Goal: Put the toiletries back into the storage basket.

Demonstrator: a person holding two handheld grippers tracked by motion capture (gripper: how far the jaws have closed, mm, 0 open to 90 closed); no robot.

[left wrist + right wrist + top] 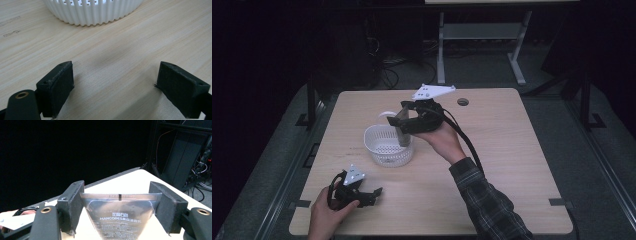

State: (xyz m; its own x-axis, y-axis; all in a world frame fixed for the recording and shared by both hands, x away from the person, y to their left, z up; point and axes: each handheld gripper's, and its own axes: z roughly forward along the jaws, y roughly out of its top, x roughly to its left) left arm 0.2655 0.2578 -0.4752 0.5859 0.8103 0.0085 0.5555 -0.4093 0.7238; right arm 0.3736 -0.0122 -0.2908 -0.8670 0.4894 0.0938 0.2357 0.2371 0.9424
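Progress looks past halfway to us: our right gripper [404, 120], at the centre of the high view, has its jaws closed on the sealed end of a grey tube [120, 216] and holds it upright over the white basket [379, 150], its lower end already inside the rim. What we judge left is lowering and letting go. Our left gripper [115, 85] rests on the surface [507, 165] at lower left, jaws wide apart and empty
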